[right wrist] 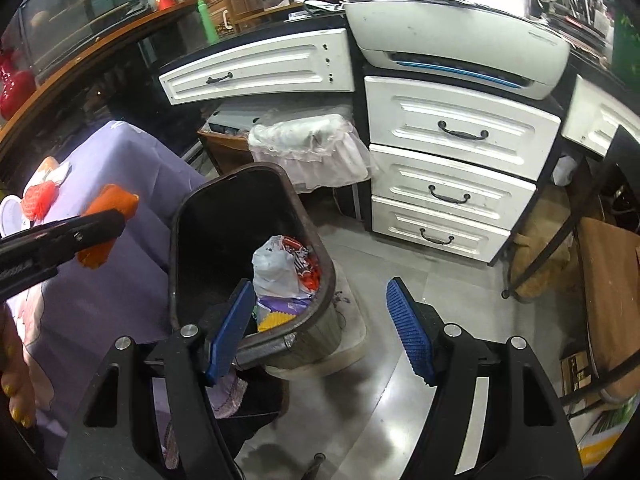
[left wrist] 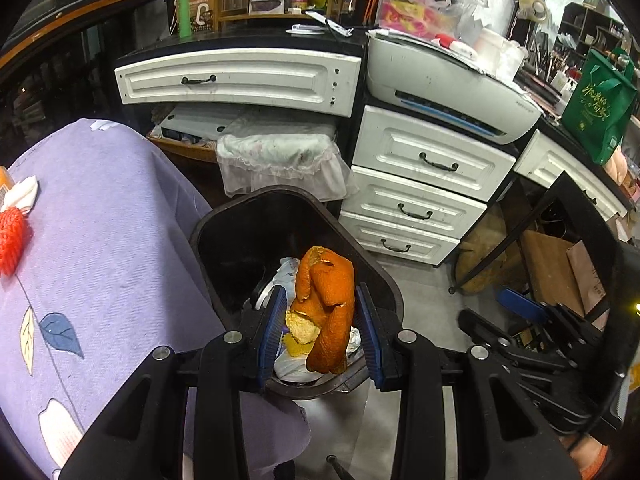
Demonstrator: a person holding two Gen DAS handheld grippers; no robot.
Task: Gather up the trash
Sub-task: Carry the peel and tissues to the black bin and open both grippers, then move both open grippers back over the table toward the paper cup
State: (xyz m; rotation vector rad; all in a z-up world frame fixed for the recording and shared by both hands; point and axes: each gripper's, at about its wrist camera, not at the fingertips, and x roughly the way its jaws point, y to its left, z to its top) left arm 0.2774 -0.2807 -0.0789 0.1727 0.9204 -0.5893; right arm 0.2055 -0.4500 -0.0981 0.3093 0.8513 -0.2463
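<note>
Cluttered room, grey tiled floor, white drawer unit (left wrist: 420, 184) behind. The left gripper (left wrist: 320, 320) pinches an orange peel (left wrist: 326, 300) between its blue pads, hanging over the open black trash bin (left wrist: 224, 216). The right gripper (right wrist: 320, 328) stands spread and empty — its left pad over the bin's near rim. A purple tablecloth (left wrist: 100, 220) lies at nine o'clock of the bin, with red netting (left wrist: 14, 240) left on it. Advice: keep the peel inside the rim, then part the pads fully — it may cling.

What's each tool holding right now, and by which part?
Left tool: an orange peel, pinched across its middle, upper end sticking up, lower end hanging over the trash bin. Right tool: nothing, pads apart and empty.
</note>
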